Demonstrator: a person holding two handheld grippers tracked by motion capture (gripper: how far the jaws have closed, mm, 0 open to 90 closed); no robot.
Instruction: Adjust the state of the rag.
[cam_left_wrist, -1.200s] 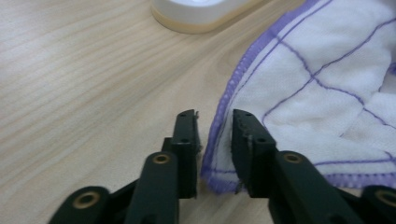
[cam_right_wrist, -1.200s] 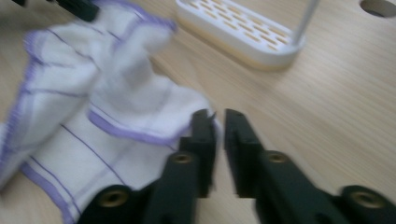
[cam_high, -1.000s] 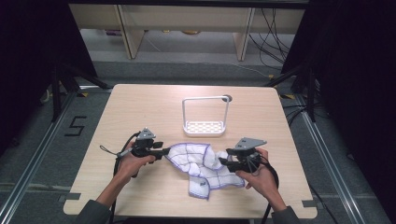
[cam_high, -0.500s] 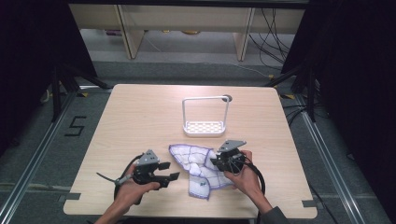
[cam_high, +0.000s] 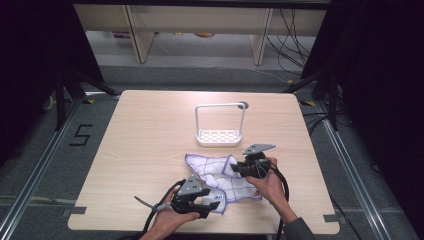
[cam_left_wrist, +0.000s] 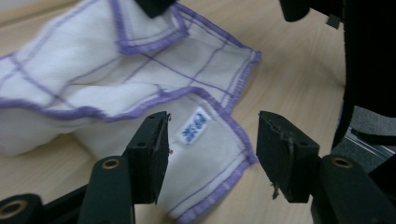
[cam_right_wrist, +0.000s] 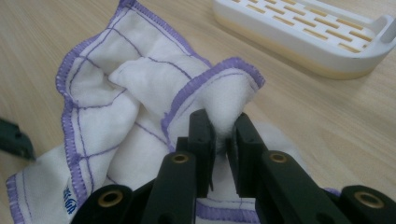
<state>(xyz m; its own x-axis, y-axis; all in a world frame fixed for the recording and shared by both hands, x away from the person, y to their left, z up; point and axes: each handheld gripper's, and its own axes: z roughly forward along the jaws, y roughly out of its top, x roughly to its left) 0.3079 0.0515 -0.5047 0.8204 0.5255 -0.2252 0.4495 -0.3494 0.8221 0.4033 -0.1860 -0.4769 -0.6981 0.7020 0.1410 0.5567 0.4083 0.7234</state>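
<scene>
My right gripper (cam_high: 239, 169) pinches a raised fold of the white cloth with purple stitched edging (cam_high: 220, 181), which lies crumpled on the pale wooden table (cam_high: 140, 130). My left gripper (cam_left_wrist: 212, 144) hangs with jaws apart over its labelled corner.

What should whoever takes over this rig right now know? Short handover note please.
Right gripper: shut on a raised fold of the cloth, near the rack.
Left gripper: open, fingers on either side of the cloth's near corner with the label, not yet closed.
Cloth: crumpled on the table, in front of the white rack, which holds nothing.
Done: one grip taken.
Left: probably close the left gripper on the corner, then spread or fold the cloth.
</scene>
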